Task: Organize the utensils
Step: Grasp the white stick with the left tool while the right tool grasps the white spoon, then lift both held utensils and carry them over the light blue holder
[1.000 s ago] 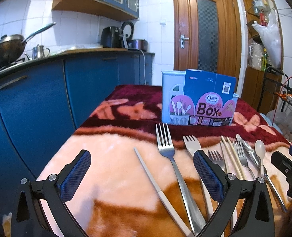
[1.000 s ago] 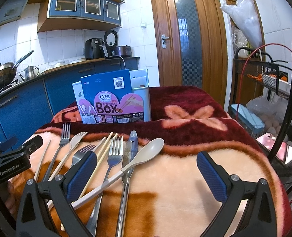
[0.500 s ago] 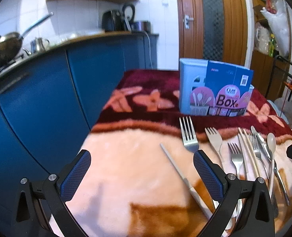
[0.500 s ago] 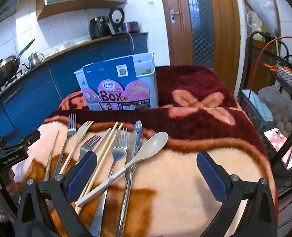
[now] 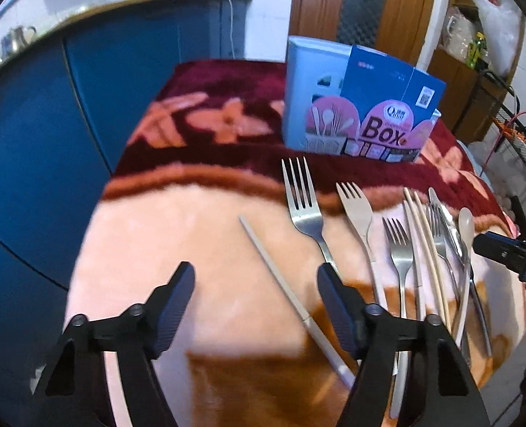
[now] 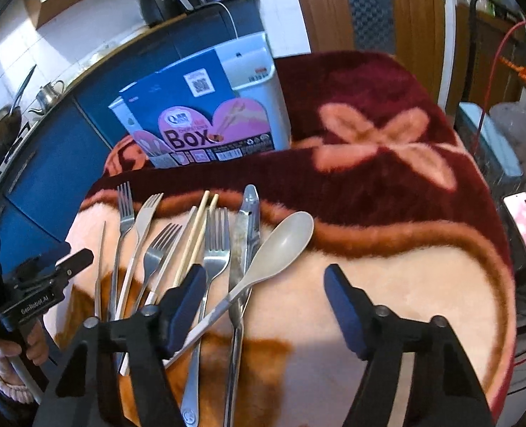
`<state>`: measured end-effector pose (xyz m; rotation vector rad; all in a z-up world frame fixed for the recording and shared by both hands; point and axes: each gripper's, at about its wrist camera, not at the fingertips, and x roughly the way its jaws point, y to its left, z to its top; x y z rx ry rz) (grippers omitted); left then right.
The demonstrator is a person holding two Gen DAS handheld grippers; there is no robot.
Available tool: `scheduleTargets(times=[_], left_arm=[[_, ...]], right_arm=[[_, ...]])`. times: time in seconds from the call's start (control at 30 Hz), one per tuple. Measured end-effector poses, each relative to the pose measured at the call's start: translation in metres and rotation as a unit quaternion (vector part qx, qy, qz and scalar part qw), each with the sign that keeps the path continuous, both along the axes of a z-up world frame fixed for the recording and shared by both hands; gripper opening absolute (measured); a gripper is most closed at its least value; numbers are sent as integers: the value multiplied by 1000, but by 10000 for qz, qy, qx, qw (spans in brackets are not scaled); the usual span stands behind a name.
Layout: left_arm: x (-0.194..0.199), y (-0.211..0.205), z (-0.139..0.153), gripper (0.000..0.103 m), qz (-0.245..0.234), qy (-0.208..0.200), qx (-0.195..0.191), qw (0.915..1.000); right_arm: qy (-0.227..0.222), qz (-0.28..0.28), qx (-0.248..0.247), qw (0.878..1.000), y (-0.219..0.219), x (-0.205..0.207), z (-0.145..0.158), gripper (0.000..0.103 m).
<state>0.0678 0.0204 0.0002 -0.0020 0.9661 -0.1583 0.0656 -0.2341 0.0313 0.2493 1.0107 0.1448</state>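
The utensils lie in a loose row on the blanket-covered surface [image 6: 387, 284], handles toward the cameras, well short of the blue-and-pink utensil box [image 6: 206, 121] that stands upright at the far dark-red end; the left gripper [image 5: 255, 306] hangs over bare blanket with its jaws part-spread after just closing in, nothing between them but the lower stretch of a pale single chopstick [image 5: 280, 284]; the right gripper [image 6: 266, 306] likewise – jaws narrowed yet apart, pinching nothing, the beige spoon [image 6: 284, 245] running under its left finger [image 6: 184, 302]; that finger also covers the handles of a fork [image 6: 214, 242] and the chopstick pair [image 6: 198, 231], while a knife [image 6: 245, 235] lies beside the spoon; blue cabinets [image 5: 31, 142] crowd the left edge and a wire rack [image 6: 494, 71] the right; a hand [image 6: 10, 363] at the frame's corner is cut off, and the handle ends are hidden behind the gripper bodies.
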Motion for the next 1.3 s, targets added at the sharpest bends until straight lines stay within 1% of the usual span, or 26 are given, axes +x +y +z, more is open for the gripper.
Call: scheduleTargets(times=[0.07,0.13,0.2,0.27,0.37,0.43,0.47,0.53,0.57,0.6,0.73,0.8,0.9,1.0,1.13,1.27,1.3], left_arm=[[5,1,-3,64,49,186,-23,9998],[12,0,-6,60,-35,411,-95,9991],[17,1,-9,50,-25,601,-196,9980],[22,2,-11,45,-40,732,-299,9969],[31,2,-11,34,6,846,-353,9958],[39,2,-11,29,-7,1010,-543,9934],[43,1,-11,26,-4,1068,-575,9926],[48,0,-12,22,16,1128,-539,9922],[49,-2,-12,17,3,1126,-501,9924],[50,-2,-11,11,-29,1125,-512,9923],[51,-2,-11,8,-92,1160,-681,9909],[51,-2,-10,6,-96,1112,-758,9909],[48,1,-5,6,-125,903,-898,9918],[36,1,9,4,-173,444,-908,9947],[23,-1,28,4,-223,-73,-966,9950],[14,-4,50,4,-259,-667,-1042,9920],[14,-4,53,4,-261,-745,-1075,9911]], right_arm=[[112,-22,95,9999,-2,5,-3,61],[197,-40,173,9996,-4,10,-6,55],[291,-59,256,9992,-6,16,-9,50],[387,-75,396,9984,-10,21,-12,47],[419,-84,473,9980,-13,25,-13,43],[448,-71,580,9973,-15,29,-13,38],[460,-74,617,9970,-17,32,-13,36],[495,-100,679,9964,-19,36,-14,29],[511,-109,713,9961,-21,38,-15,26],[543,-135,758,9955,-23,39,-17,22],[595,-117,987,9933,-29,45,-19,12],[560,-108,1078,9925,-32,45,-19,10],[386,-55,1091,9933,-32,42,-14,8],[38,5,1008,9949,-30,35,-3,7],[-506,78,855,9950,-26,21,18,5],[-1090,114,672,9917,-20,10,39,5],[-1200,115,649,9906,-19,8,43,5]])
